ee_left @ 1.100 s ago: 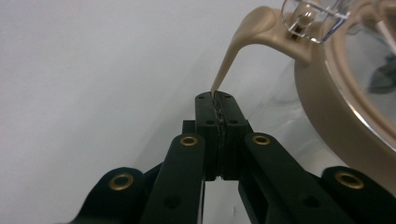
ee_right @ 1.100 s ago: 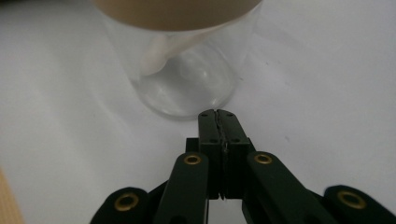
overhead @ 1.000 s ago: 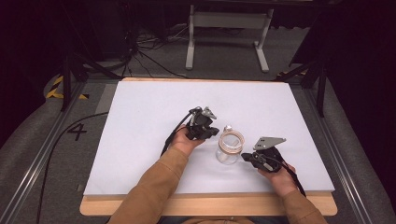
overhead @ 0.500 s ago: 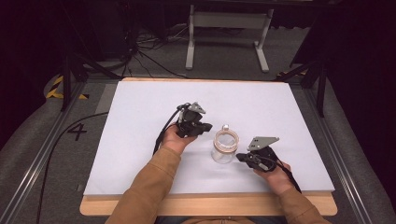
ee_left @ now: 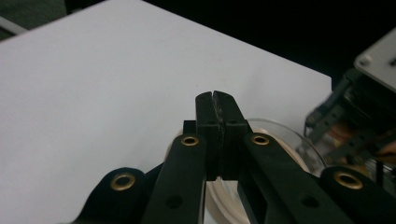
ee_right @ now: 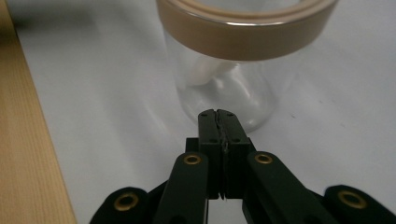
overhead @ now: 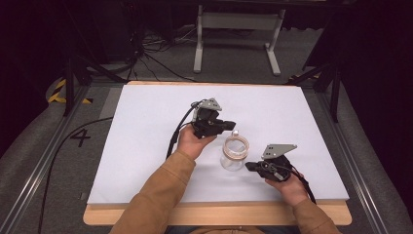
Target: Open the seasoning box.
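Note:
A clear glass jar (overhead: pixel 234 155) with a tan ring around its mouth stands upright on the white table top (overhead: pixel 146 126). My left gripper (overhead: pixel 230 124) hovers just past the jar's far rim, shut with nothing in it. In the left gripper view its closed jaws (ee_left: pixel 215 97) sit above the jar's rim (ee_left: pixel 285 133). My right gripper (overhead: pixel 249 166) lies low beside the jar's near right side, shut and holding nothing. The right gripper view puts its tips (ee_right: pixel 218 114) almost against the jar's base (ee_right: pixel 233 88). Something white (ee_right: pixel 205 70) lies inside the glass.
A small white thing (overhead: pixel 235 132) shows just beyond the jar's rim, by the left jaws. The wooden table edge (overhead: pixel 219 214) runs along the near side. A metal stand (overhead: pixel 234 22) and cables (overhead: pixel 146 53) are on the floor behind the table.
The left gripper has drifted slightly away from the person and still points at the jar. The right gripper has edged a little left toward the jar. The jar has barely moved.

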A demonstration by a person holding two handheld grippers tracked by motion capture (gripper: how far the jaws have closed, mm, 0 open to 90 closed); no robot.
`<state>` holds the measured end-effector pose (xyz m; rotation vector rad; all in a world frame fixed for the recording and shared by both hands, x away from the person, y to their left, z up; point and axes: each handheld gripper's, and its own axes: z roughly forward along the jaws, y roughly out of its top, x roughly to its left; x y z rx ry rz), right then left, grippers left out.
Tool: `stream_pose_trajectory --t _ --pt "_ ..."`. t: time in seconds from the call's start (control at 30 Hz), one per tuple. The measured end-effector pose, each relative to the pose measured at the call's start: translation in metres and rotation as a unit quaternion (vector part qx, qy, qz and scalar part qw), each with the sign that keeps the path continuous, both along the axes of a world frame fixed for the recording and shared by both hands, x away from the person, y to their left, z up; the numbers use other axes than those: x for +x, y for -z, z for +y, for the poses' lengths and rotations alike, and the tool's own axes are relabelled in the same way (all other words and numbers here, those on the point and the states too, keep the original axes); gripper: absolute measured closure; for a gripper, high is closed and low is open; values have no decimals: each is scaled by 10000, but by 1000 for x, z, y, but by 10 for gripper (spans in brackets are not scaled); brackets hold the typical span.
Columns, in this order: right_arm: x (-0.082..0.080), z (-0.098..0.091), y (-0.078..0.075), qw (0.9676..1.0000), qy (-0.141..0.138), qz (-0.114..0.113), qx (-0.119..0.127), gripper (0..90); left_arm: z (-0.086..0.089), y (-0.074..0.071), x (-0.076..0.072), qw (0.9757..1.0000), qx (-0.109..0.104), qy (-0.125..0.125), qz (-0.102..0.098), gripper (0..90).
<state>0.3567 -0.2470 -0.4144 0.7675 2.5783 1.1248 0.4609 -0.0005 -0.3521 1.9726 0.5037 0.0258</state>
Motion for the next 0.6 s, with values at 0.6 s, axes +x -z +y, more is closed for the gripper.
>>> stream_pose_trajectory --t 0.6 --pt "-10 3 -3 9999 -63 21 157 891 -12 13 7 9988 472 -125 -29 899"
